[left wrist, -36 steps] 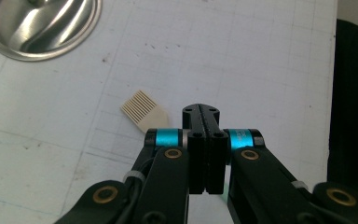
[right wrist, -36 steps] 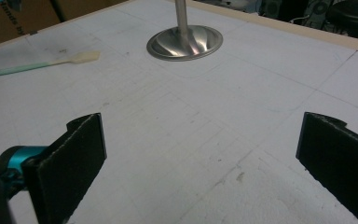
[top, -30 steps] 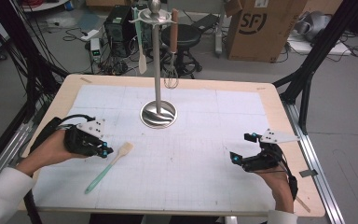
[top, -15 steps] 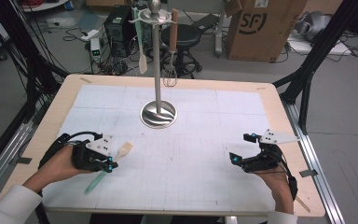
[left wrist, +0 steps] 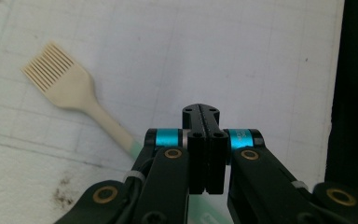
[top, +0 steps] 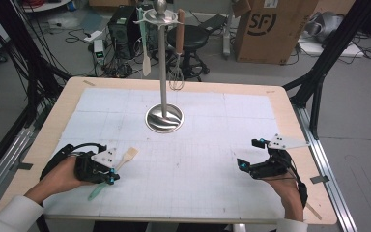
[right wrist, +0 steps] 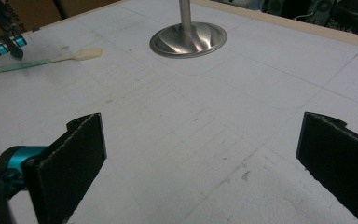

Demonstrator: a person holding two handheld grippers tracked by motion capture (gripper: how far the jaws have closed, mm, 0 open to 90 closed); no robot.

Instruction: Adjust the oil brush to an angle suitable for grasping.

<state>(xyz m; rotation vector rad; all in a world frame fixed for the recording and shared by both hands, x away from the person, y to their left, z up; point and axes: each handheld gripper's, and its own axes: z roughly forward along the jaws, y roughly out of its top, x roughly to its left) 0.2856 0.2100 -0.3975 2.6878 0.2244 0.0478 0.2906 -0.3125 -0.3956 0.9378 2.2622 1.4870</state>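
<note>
Nearest the person, two hand-held grippers rest over the white gridded mat [top: 212, 159], one per hand. Left black gripper [top: 110, 180]: jaws pressed together, nothing between them, tips just above the pale green handle of the one brush on the mat. Right black gripper [top: 242, 164]: jaws spread wide, empty, near the right edge, well apart from the brush.

Cream-headed silicone basting brush with mint-green handle [top: 125, 158]: lies flat at near left. Long axis runs diagonally; bristle head points far-right toward the stand, handle end points near-left, passing under the left gripper. In the left gripper view the comb-like bristles [left wrist: 51, 70] show at upper left.

Mid-table: one polished steel utensil stand [top: 164, 117], round base, upright pole. Two utensils hang from its top ring: a pale spatula [top: 146, 53] on the left, a wooden-handled wire whisk [top: 178, 53] on the right.

Beyond the table: one brown cardboard box [top: 265, 29], printed "SF".
</note>
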